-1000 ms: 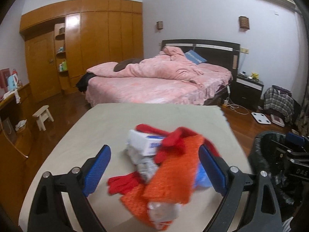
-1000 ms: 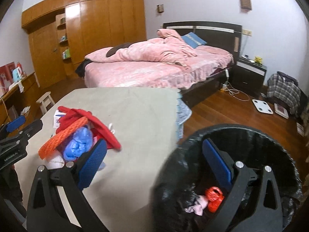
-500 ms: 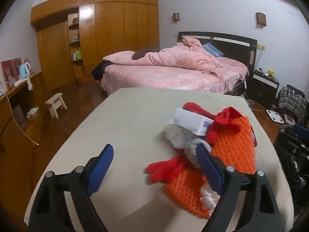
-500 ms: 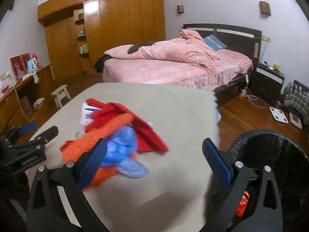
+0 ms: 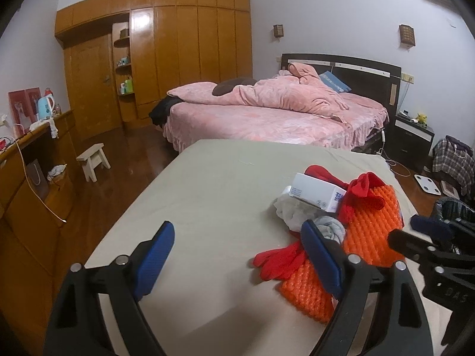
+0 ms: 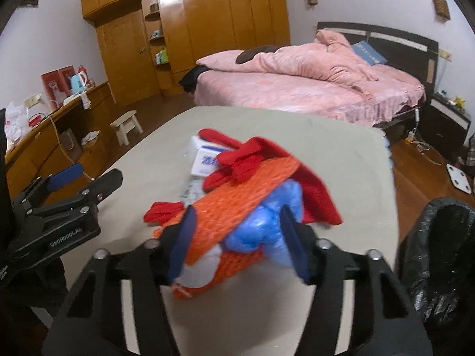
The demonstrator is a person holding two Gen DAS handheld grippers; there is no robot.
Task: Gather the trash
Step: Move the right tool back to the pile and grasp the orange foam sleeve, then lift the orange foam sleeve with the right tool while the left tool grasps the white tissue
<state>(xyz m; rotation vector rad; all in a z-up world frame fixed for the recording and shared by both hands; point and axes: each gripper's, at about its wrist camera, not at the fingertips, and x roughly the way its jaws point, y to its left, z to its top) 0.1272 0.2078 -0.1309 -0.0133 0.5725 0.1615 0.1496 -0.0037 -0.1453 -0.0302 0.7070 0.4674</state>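
Left gripper [image 5: 237, 255]: jaws spread wide, empty, over bare tabletop [image 5: 213, 195] left of trash pile.
Pile mid-table: white carton [image 5: 319, 192], red glove [image 5: 279, 261], orange foam net [image 6: 237, 204], blue plastic bag [image 6: 264, 225].
Right gripper [image 6: 236, 241]: jaws closing, net and blue bag between them; firm pinch not yet evident.
Risk: bite catches net edge only, so bag slips out; or tangled glove drags carton off table.
Black-lined bin [image 6: 439, 249] beside table's right edge, near.
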